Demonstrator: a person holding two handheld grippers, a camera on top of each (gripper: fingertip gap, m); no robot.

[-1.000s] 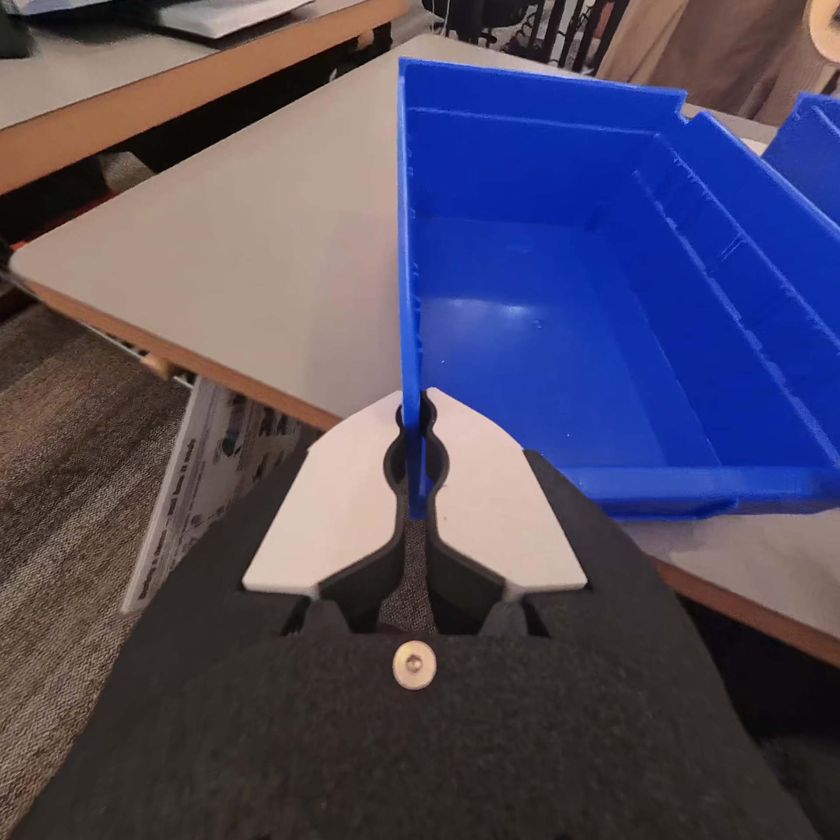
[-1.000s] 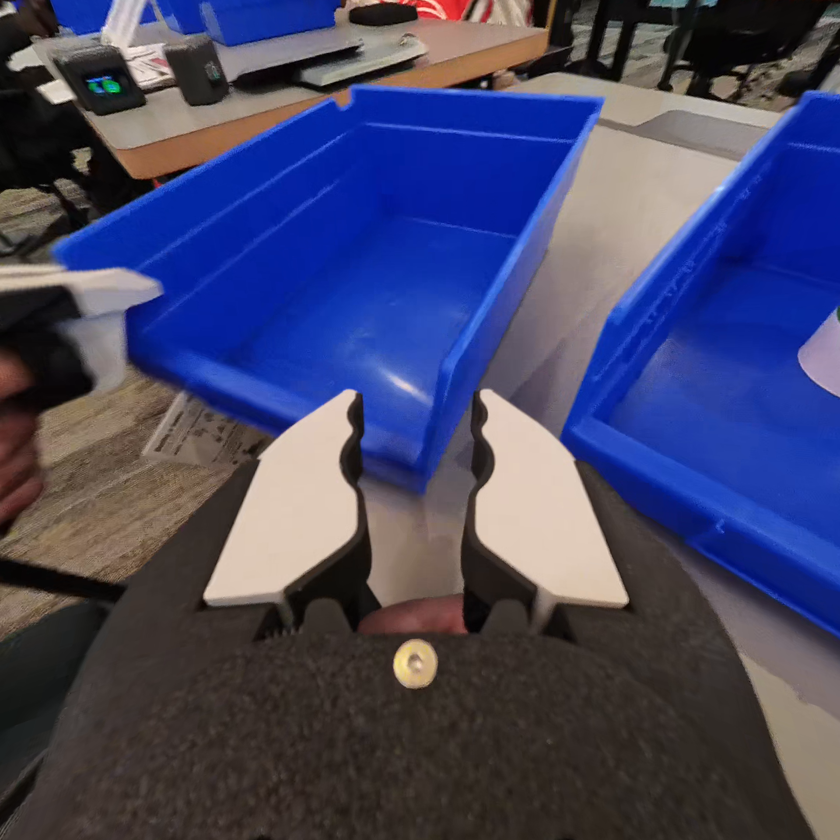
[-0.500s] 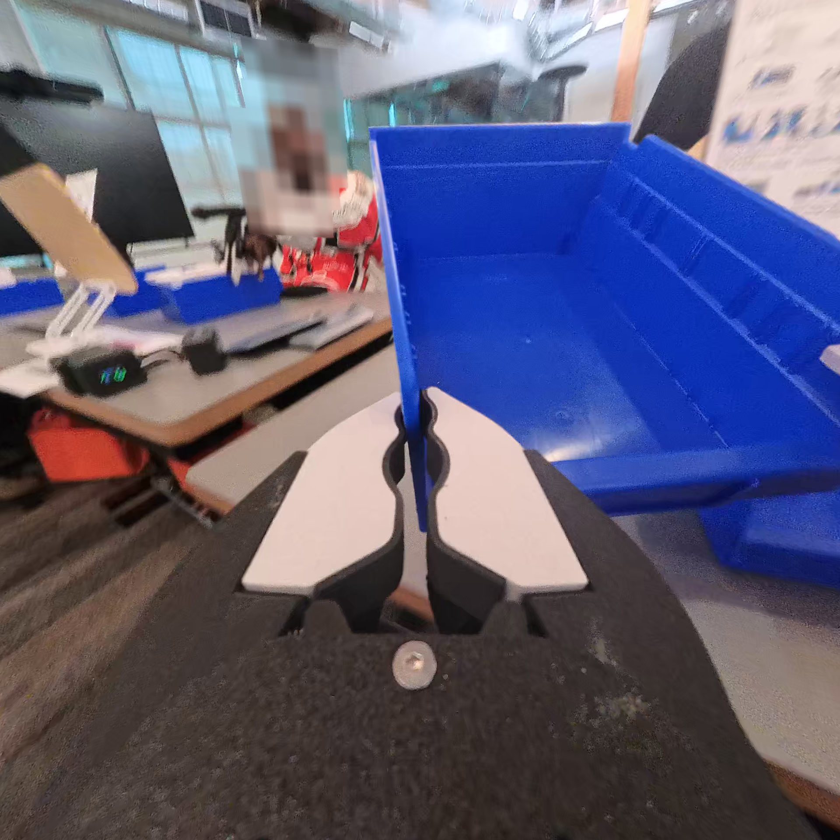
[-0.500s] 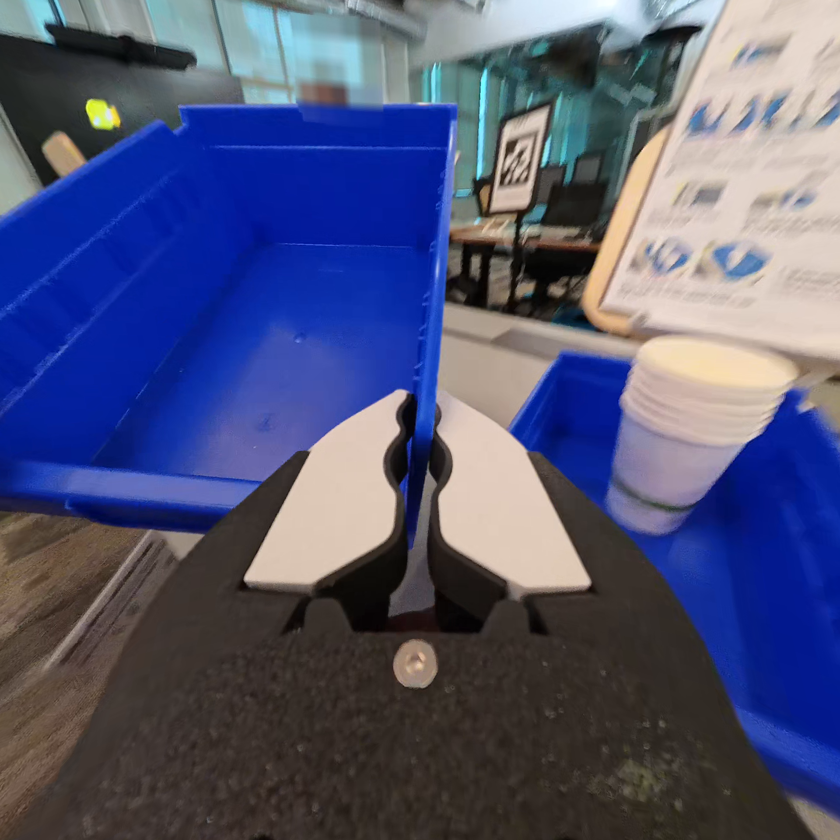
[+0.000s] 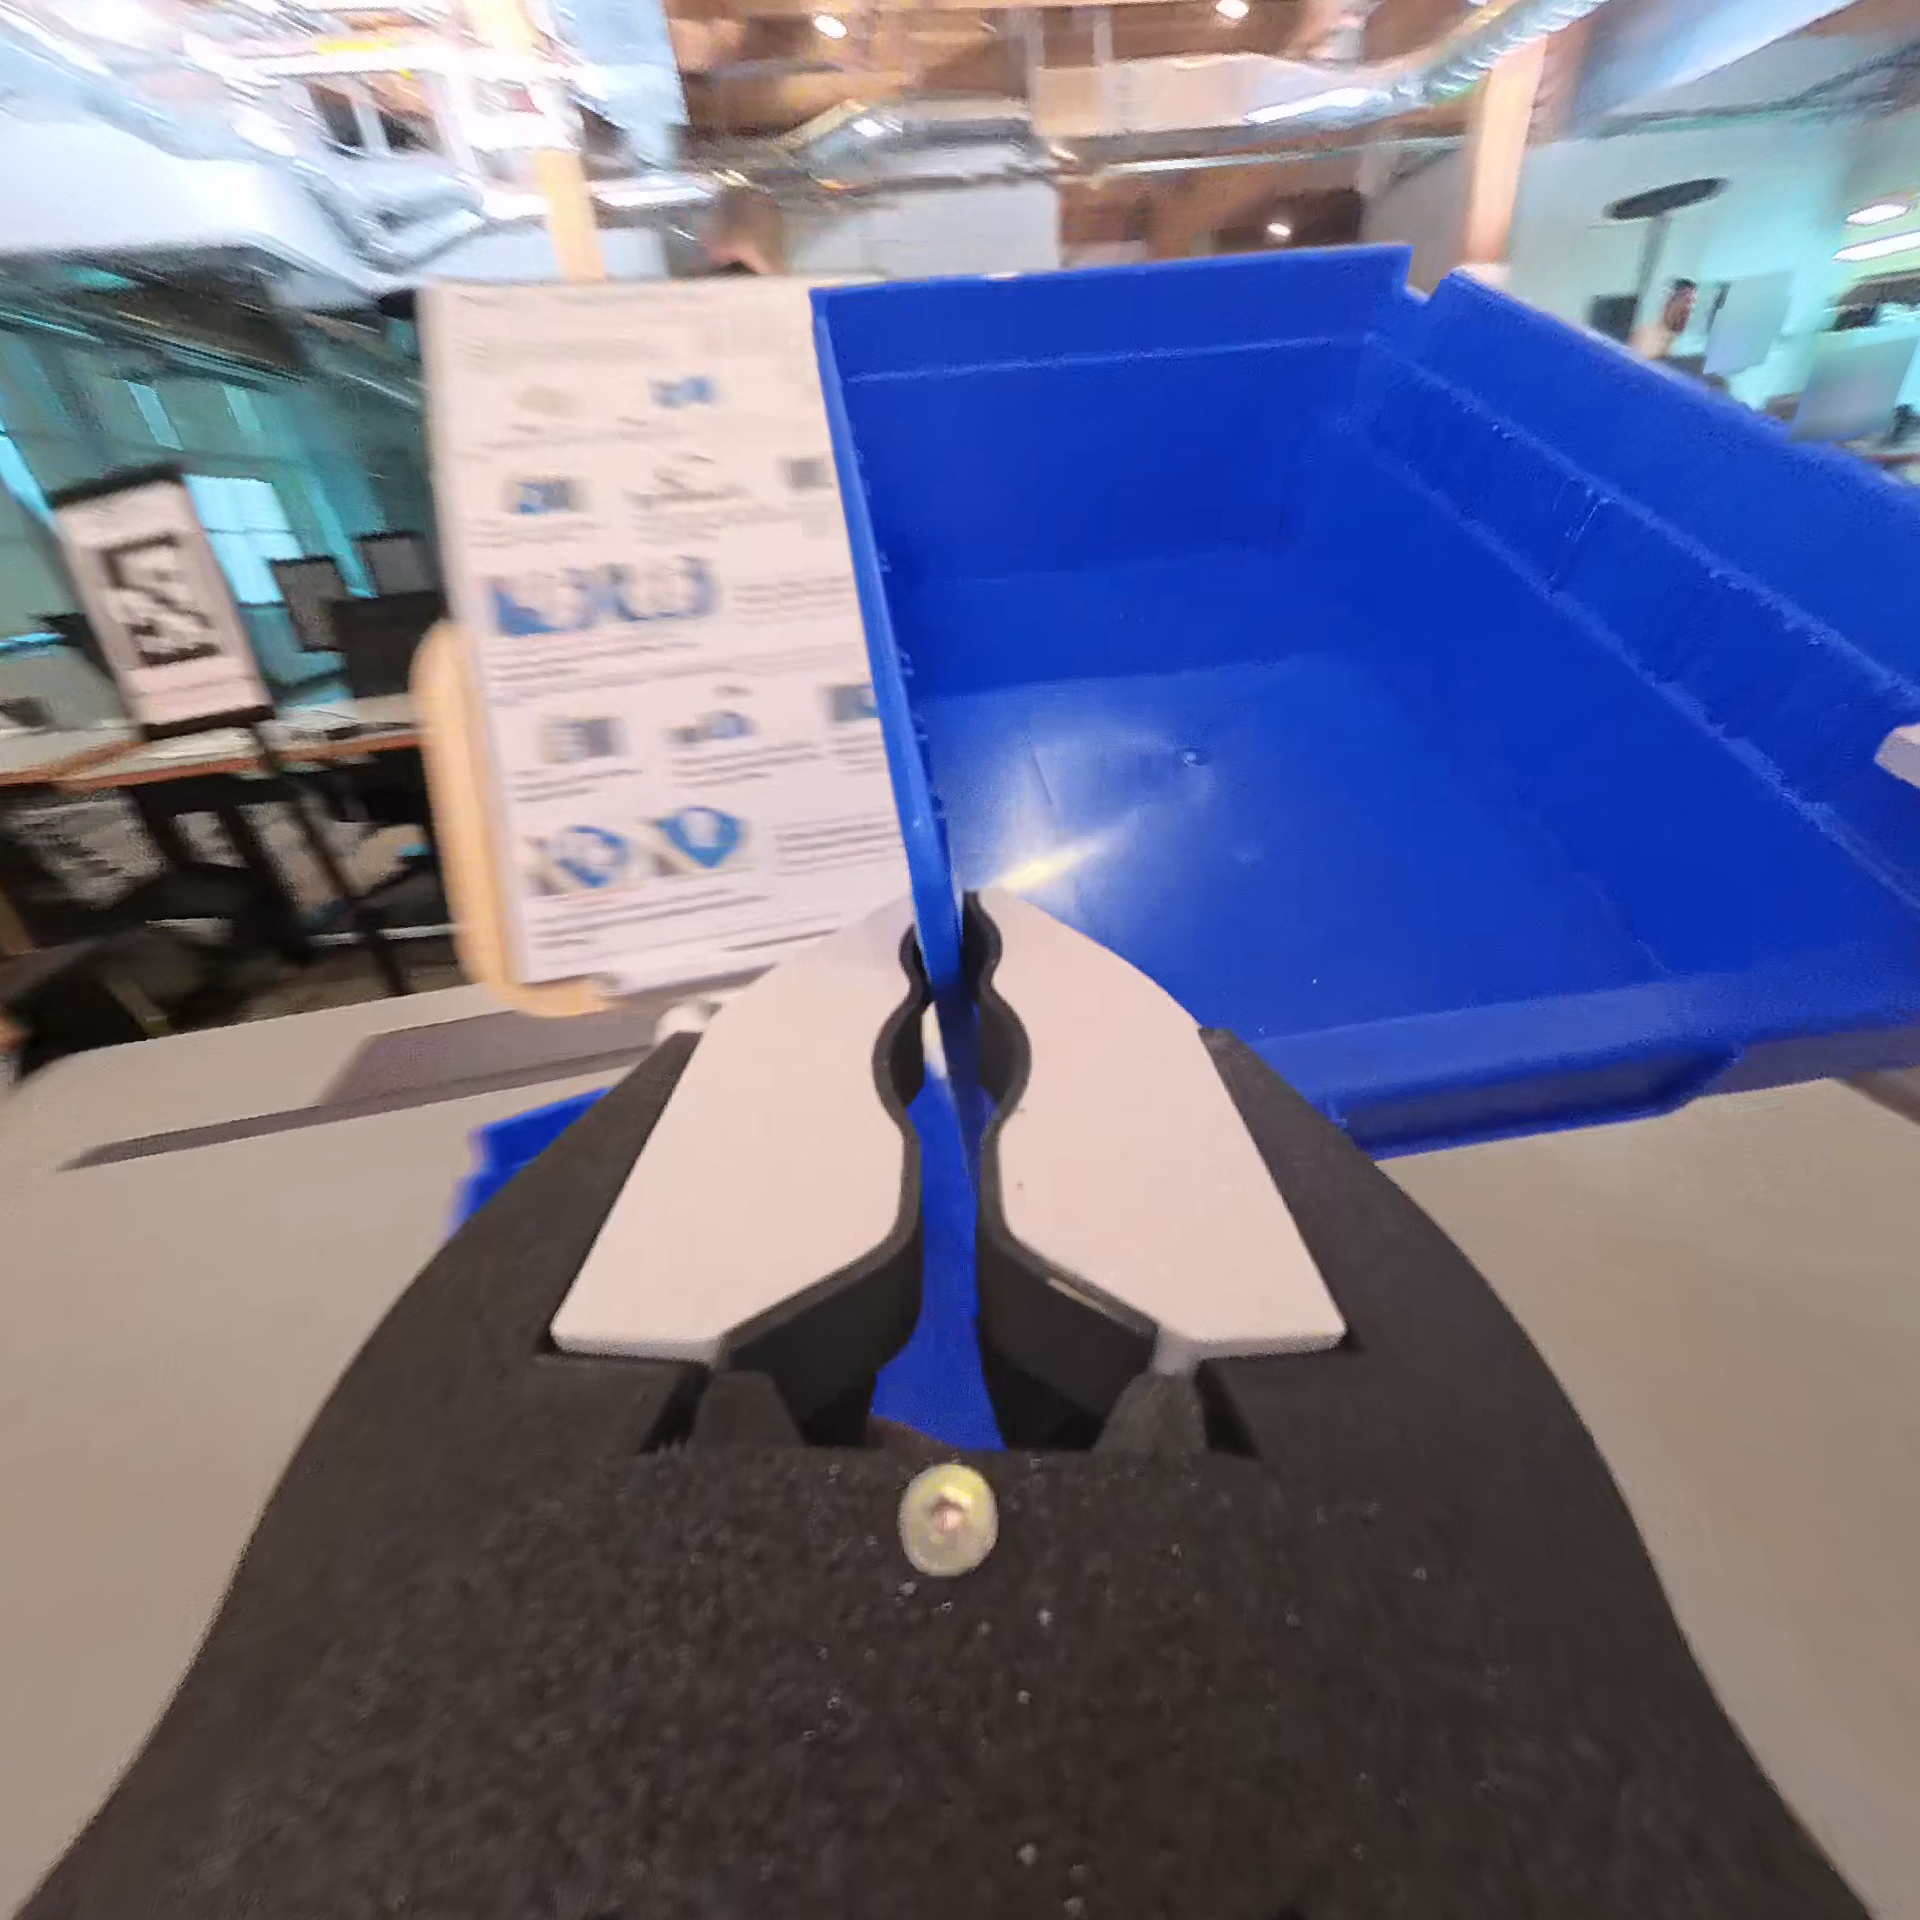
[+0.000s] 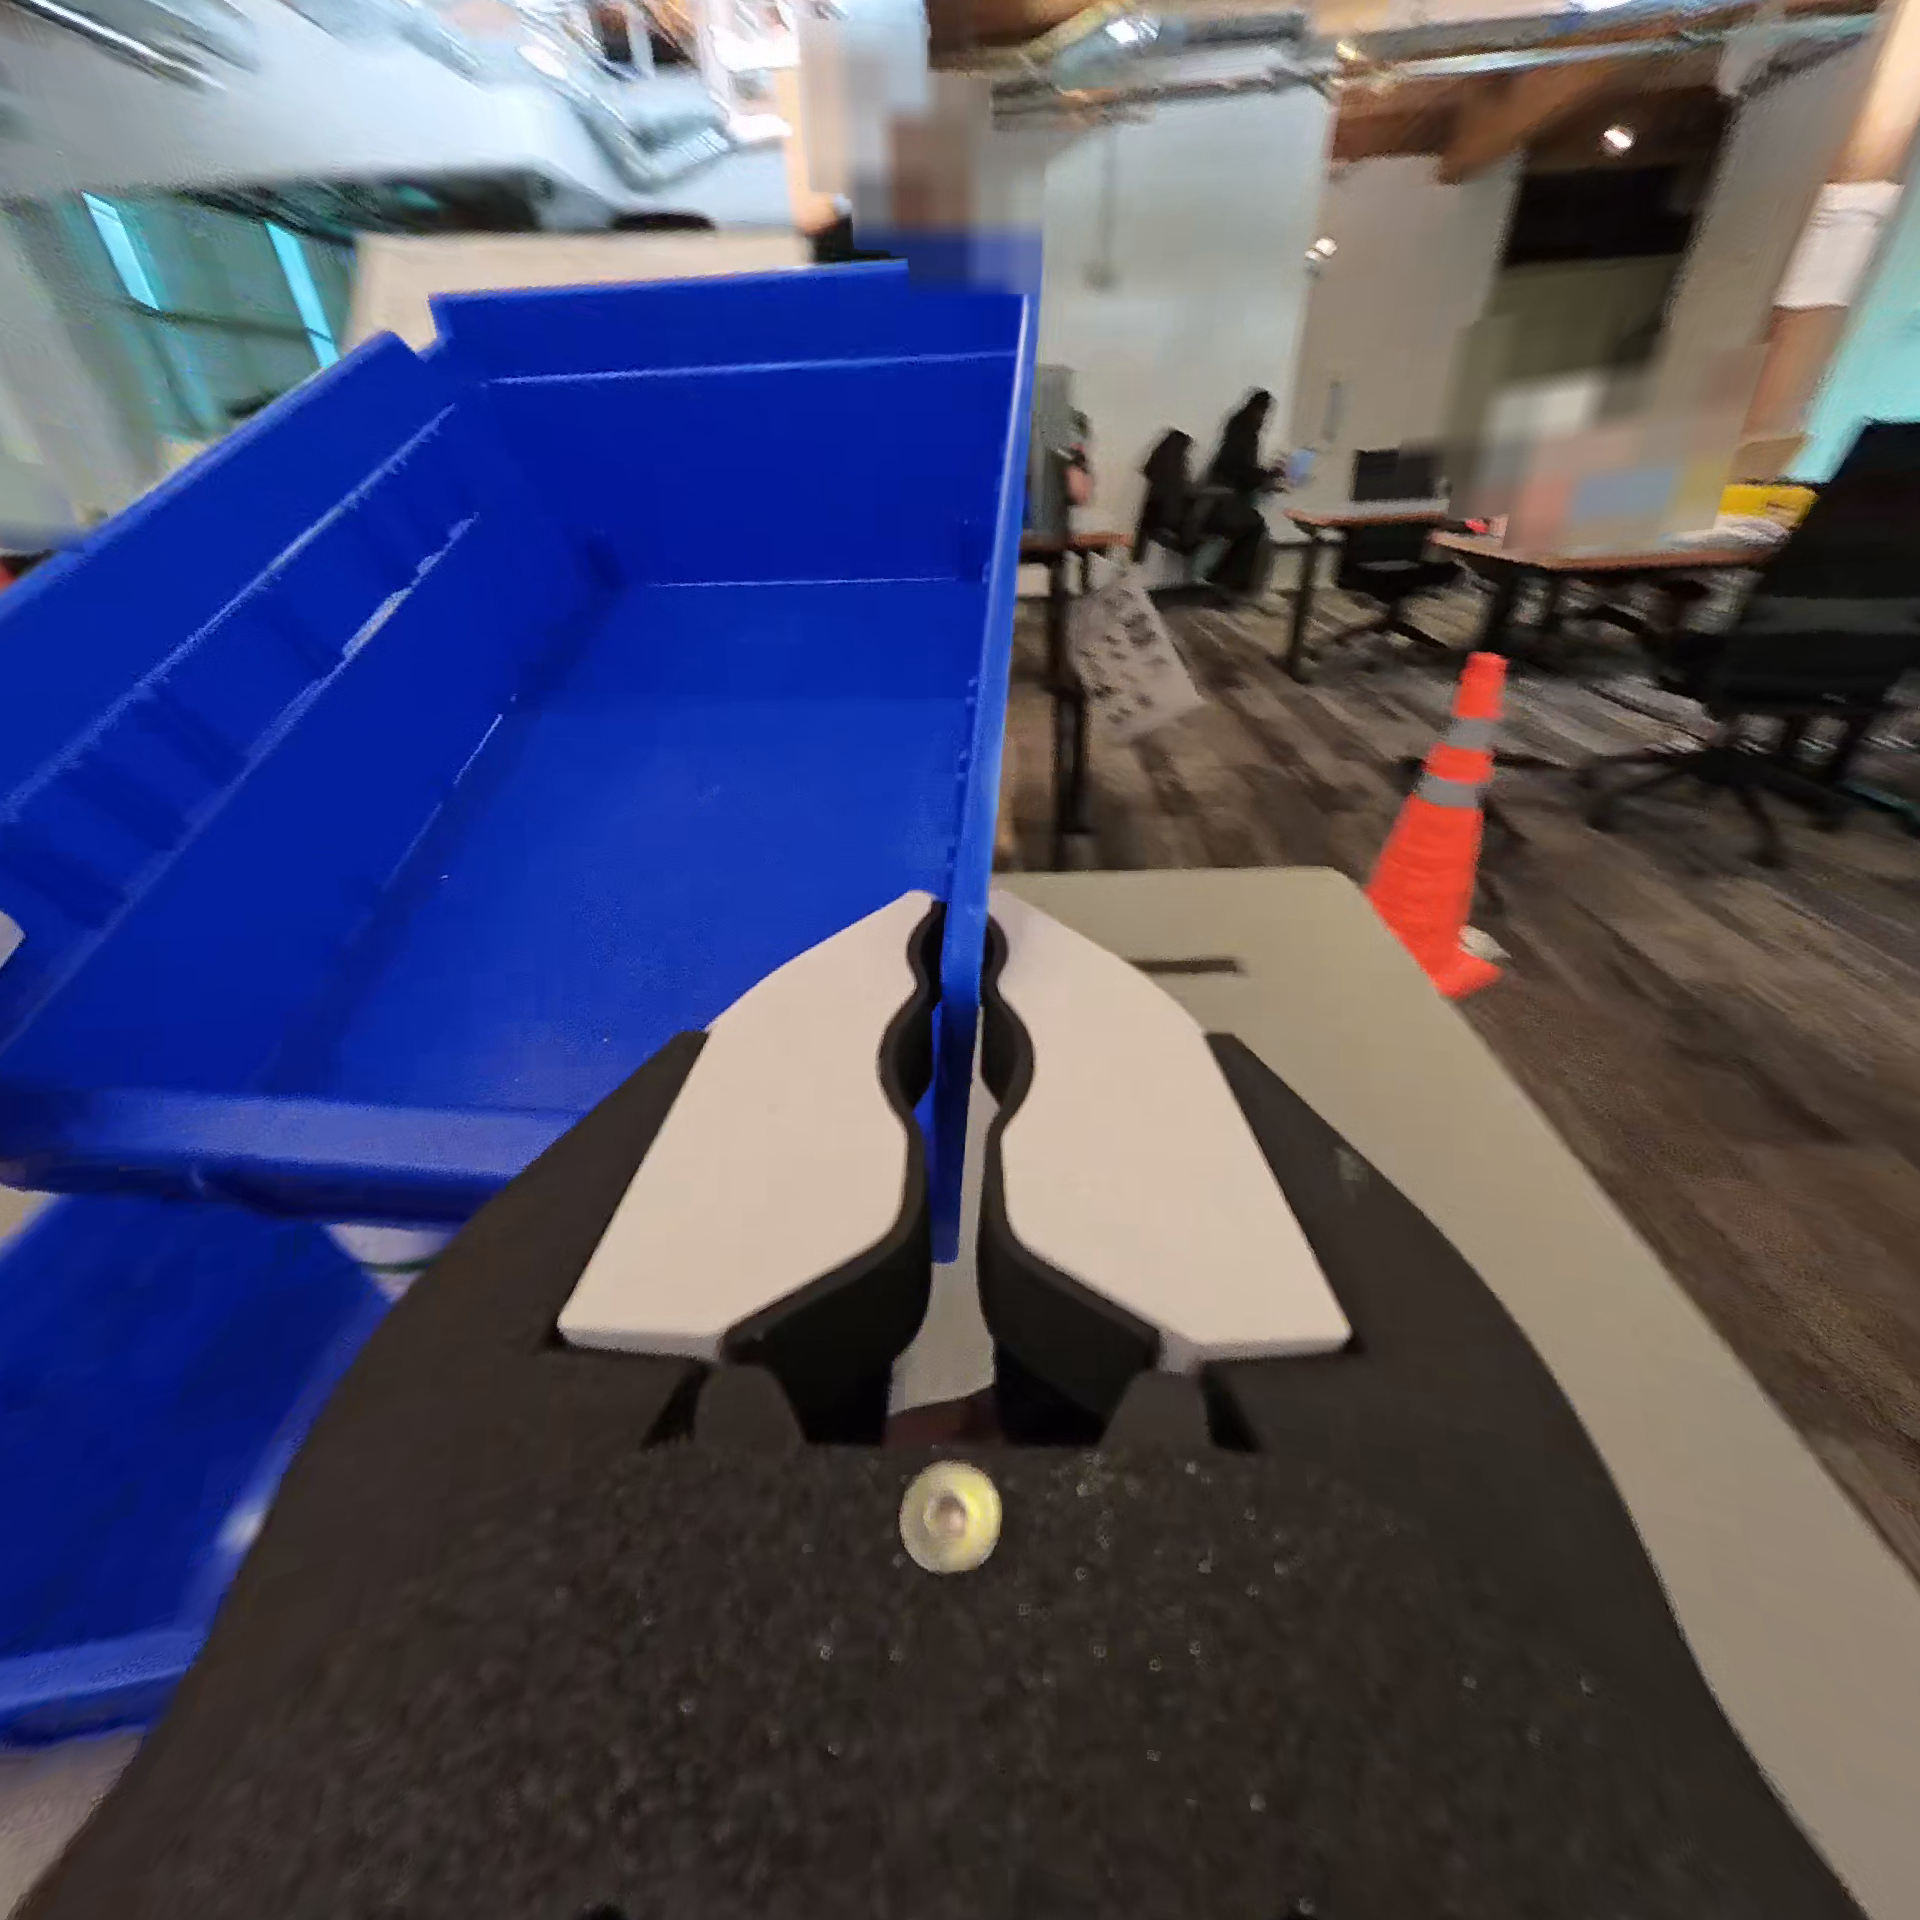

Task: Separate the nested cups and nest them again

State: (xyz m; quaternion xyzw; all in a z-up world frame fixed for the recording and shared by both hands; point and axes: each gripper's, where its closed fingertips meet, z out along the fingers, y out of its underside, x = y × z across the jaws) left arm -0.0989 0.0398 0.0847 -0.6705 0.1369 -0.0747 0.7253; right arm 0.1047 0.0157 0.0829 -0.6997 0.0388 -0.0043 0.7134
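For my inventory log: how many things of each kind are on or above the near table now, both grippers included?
Blue bins: 2, the lifted bin and the lower bin on the table
Grippers: 2, left gripper and right gripper, each shut on the lifted bin's wall
Cups: 0 visible
Total: 4

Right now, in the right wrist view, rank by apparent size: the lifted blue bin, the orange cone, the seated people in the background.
1. Lifted blue bin, clearly largest, but it is nearest the camera.
2. Orange cone.
3. Seated people, smallest, being farthest off.
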